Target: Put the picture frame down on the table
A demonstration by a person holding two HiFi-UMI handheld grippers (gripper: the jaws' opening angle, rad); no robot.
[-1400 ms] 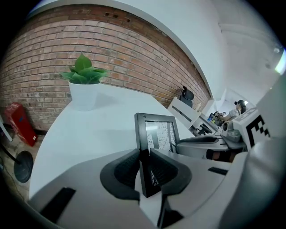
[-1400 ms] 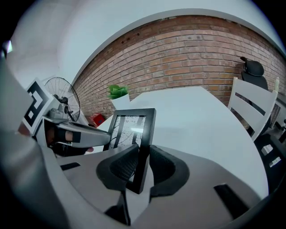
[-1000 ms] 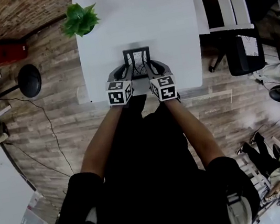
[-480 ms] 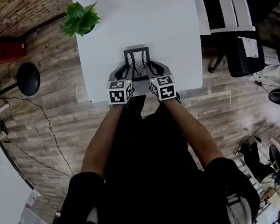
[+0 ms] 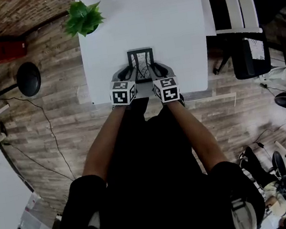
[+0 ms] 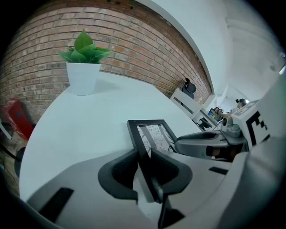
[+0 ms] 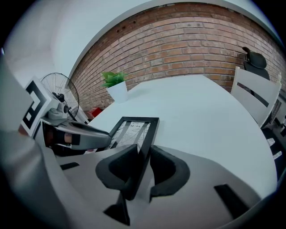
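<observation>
A black picture frame (image 5: 141,62) with a line drawing behind its glass lies low over the near edge of the white table (image 5: 137,14). My left gripper (image 6: 144,166) is shut on the frame's (image 6: 149,134) left side rail. My right gripper (image 7: 144,162) is shut on the right side rail of the picture frame (image 7: 136,129). In the head view both grippers, left (image 5: 128,77) and right (image 5: 156,73), sit side by side at the table's front edge. Whether the frame touches the tabletop I cannot tell.
A potted green plant (image 5: 81,18) in a white pot (image 6: 82,76) stands at the table's far left corner. A white chair (image 5: 230,4) and a black office chair (image 5: 249,50) stand to the right. A fan (image 5: 29,81) is on the wooden floor at left.
The frame and both grippers have edged slightly farther onto the table; the grip is the same.
</observation>
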